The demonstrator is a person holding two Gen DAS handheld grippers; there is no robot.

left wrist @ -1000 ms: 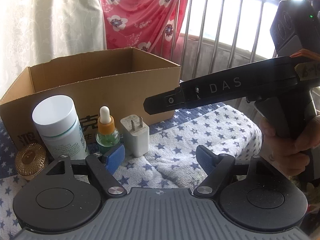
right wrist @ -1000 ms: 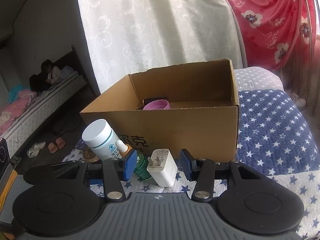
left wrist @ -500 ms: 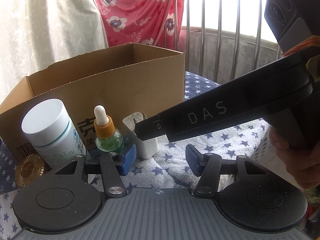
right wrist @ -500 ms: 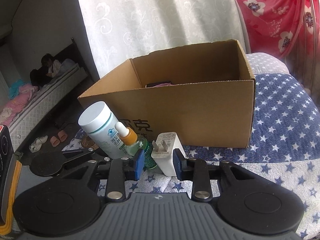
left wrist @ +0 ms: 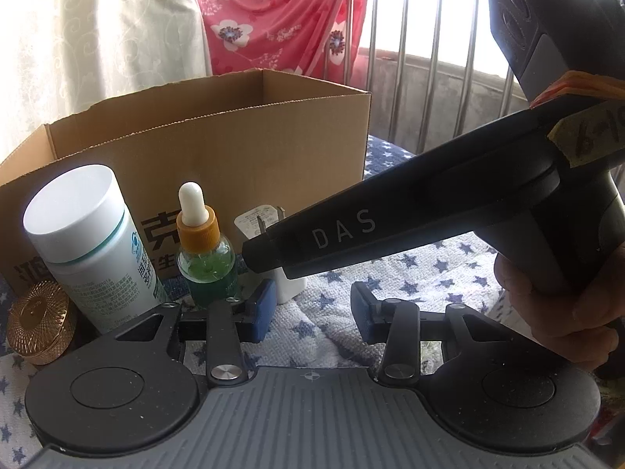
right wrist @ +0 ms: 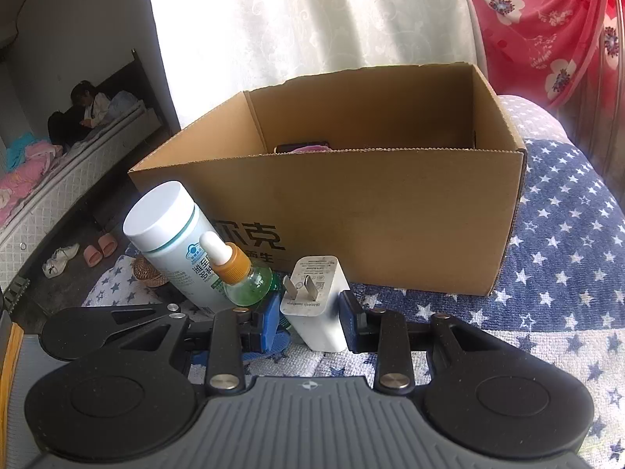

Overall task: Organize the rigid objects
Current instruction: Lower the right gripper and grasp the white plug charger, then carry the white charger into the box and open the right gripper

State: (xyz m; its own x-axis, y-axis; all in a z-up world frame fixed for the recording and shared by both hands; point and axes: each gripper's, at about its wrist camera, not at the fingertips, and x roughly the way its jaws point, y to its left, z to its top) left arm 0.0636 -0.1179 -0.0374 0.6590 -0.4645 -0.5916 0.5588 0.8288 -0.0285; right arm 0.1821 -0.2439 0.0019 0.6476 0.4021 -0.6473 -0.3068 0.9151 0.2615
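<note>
The step in hand is the pick-up of the white plug adapter [right wrist: 317, 305], one of four loose items lined up on the star-print cover [right wrist: 566, 273] just in front of the open cardboard box [right wrist: 351, 219]. The right tongs [right wrist: 308, 322] bracket the adapter: the right blue pad appears to touch its side, while contact at the left pad cannot be confirmed from this angle, so the jaws, which have just been closing, read as closed onto the adapter or very nearly so. Beside the adapter stand the green dropper bottle [right wrist: 244, 277], the white capped bottle [right wrist: 172, 242] and, furthest left, a small gold ribbed tin [left wrist: 39, 322]. The left tongs [left wrist: 310, 308] hang near the cover with nothing between them; their jaws have just been narrowing and stand apart, the dropper bottle lying just ahead of the left pad. A pink object [right wrist: 308, 149] already lies inside the box. The next move probably calls for a firm squeeze on the adapter, a lift high enough to clear the box's front wall, and release inside; the neighbouring dropper bottle sits close and could be tipped.
</note>
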